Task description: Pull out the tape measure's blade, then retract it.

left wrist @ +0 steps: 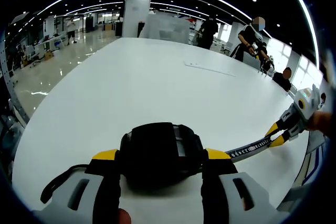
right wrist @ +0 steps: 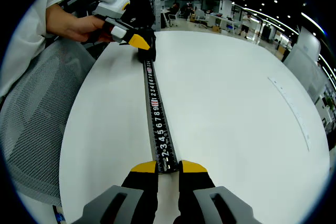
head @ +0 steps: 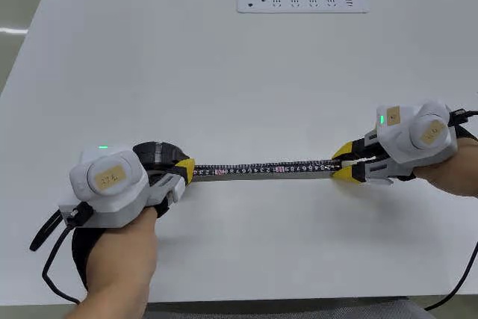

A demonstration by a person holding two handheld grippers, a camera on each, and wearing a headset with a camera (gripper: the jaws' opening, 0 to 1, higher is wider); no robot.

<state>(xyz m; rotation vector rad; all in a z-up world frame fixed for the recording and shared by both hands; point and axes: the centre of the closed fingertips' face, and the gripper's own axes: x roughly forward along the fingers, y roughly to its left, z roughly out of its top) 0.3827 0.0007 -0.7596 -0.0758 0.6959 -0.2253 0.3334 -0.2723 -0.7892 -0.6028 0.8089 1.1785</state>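
Tape measure case (head: 158, 153), black, sits on the white table (head: 224, 72) near its front edge, left side. The left gripper (left wrist: 161, 155) has its yellow-tipped jaws clamped on the two sides of it. From the case the blade (right wrist: 157, 114) lies drawn out flat on the surface, running rightward parallel to the front edge. The right gripper (right wrist: 168, 167) is pinched on the blade's end. A power strip (head: 302, 4) lies near the far edge.
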